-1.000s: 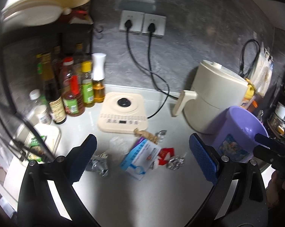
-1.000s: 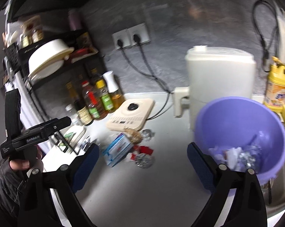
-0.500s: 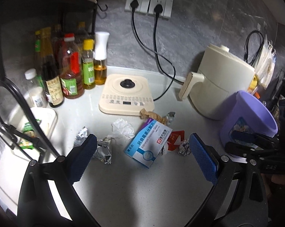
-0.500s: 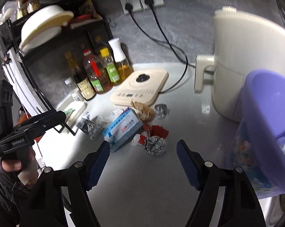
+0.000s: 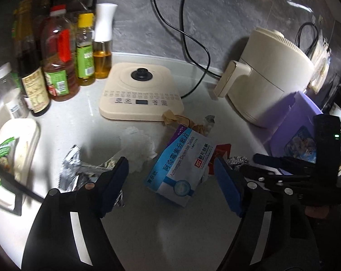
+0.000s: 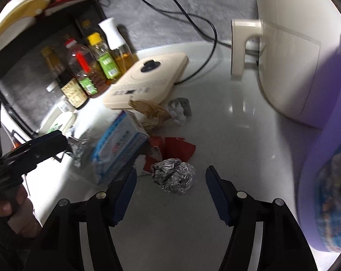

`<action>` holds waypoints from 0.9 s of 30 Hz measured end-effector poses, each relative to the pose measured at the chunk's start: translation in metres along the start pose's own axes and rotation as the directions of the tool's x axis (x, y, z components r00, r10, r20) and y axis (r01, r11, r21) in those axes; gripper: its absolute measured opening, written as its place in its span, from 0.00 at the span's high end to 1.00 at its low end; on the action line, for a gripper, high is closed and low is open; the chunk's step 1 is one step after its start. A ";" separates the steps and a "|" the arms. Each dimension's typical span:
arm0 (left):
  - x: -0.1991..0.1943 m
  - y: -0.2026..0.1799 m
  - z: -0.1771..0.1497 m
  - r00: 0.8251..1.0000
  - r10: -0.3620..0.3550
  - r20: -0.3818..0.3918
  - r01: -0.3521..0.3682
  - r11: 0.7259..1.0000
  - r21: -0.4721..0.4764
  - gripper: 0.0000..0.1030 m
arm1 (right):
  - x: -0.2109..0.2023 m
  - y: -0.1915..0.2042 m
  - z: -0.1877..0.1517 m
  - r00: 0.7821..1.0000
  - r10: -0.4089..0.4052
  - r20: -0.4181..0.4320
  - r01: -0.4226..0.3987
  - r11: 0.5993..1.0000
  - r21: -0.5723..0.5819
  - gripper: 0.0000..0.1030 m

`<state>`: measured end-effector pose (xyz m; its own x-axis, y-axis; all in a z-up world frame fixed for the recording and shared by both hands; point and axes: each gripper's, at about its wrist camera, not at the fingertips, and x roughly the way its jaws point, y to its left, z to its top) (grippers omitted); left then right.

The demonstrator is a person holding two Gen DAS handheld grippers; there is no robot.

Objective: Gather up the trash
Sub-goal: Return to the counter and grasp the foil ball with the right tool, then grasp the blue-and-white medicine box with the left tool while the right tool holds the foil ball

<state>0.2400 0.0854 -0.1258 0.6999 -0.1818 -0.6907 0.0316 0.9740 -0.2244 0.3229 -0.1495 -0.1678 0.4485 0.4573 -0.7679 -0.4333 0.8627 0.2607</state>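
Trash lies on the white counter: a blue and white medicine box [image 5: 180, 166] [image 6: 119, 148], a foil ball [image 6: 175, 176] [image 5: 237, 161], red wrapper scraps [image 6: 170, 146], crumpled brown paper [image 6: 151, 110], white tissue [image 5: 138, 145] and a silver wrapper [image 5: 80, 169]. My left gripper [image 5: 170, 180] is open, low over the box. My right gripper [image 6: 169, 194] is open with the foil ball between its fingers, apart from both pads. A purple bin [image 6: 324, 158] [image 5: 294, 126] stands at the right.
A cream induction cooker [image 5: 141, 92], sauce and oil bottles [image 5: 59, 56], a cream air fryer [image 5: 276, 76] and black power cords [image 5: 193, 43] stand behind the trash. A white tray [image 5: 14, 149] lies at the left. A dish rack [image 6: 34, 6] is above.
Both grippers have dropped down and forward toward the trash pile. The left now hangs over the medicine box; the right now straddles the foil ball. Both stay open.
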 end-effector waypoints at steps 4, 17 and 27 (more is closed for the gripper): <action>0.018 -0.001 0.005 0.999 -0.024 -0.036 0.025 0.999 0.020 0.25 | 0.018 -0.007 -0.001 0.999 0.024 -0.026 -0.023 0.999 0.047 0.60; 0.069 -0.017 0.006 0.994 -0.009 -0.111 0.023 0.992 0.127 0.14 | -0.026 -0.016 -0.021 1.000 -0.024 0.004 0.024 0.997 0.076 0.60; 0.068 -0.024 -0.001 0.991 0.024 -0.129 -0.012 0.996 0.092 0.34 | -0.049 -0.017 -0.028 1.000 -0.013 0.023 0.012 0.999 0.039 0.60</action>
<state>0.2861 0.0495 -0.1686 0.6022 -0.1748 -0.7790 0.0894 0.9844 -0.1518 0.2865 -0.1924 -0.1507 0.4715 0.4513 -0.7577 -0.3973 0.8757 0.2743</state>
